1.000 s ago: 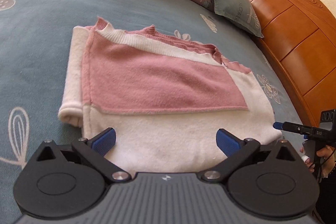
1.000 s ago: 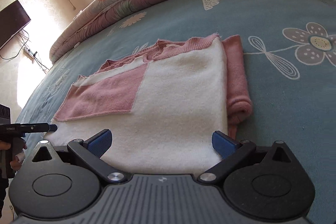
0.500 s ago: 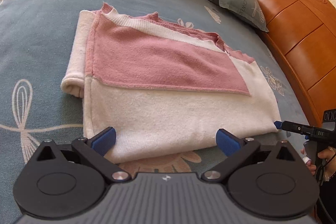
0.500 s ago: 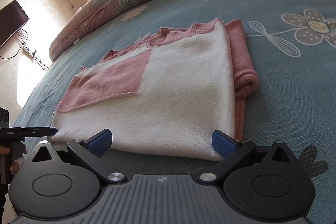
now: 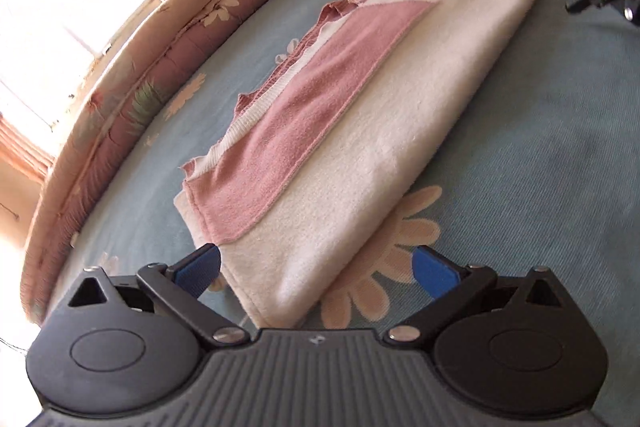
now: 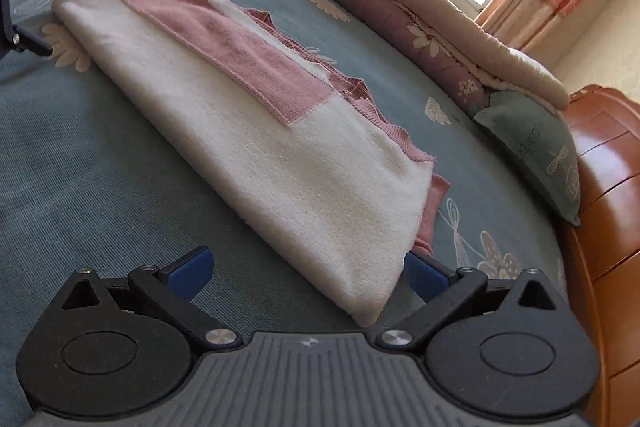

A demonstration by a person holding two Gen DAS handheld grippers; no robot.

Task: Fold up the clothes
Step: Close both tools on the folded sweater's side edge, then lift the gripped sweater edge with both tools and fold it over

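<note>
On the blue flowered bedspread (image 5: pixel 540 131), a pink-and-cream sweater (image 5: pixel 360 155) lies folded into a long band, and each claw sits at one short end of it.

At the left end, the left claw (image 5: pixel 316 269) is spread wide, its blue pads either side of the near cream corner and holding nothing. At the other end, the right claw (image 6: pixel 306 269) is likewise wide open and empty, with the opposite corner lying between its pads (the right-hand pad sits just beside the pink rolled edge).

The step in hand, as I judge it, is the last fold, end over end. To do it well, each claw should slide low along the bed and take in every layer at its corner, not the top cream one alone, since the layers are stepped at the far long edge and would slip apart. One end should then be carried over to meet the other squarely, kept level so the band does not twist.

The sweater is fuzzy knit, mostly cream on top with a pink panel set along the far side and a ribbed pink hem showing beyond it. The near long edge is a smooth rounded fold. A rolled pink part, probably a sleeve, pokes out beneath the right end.
</note>
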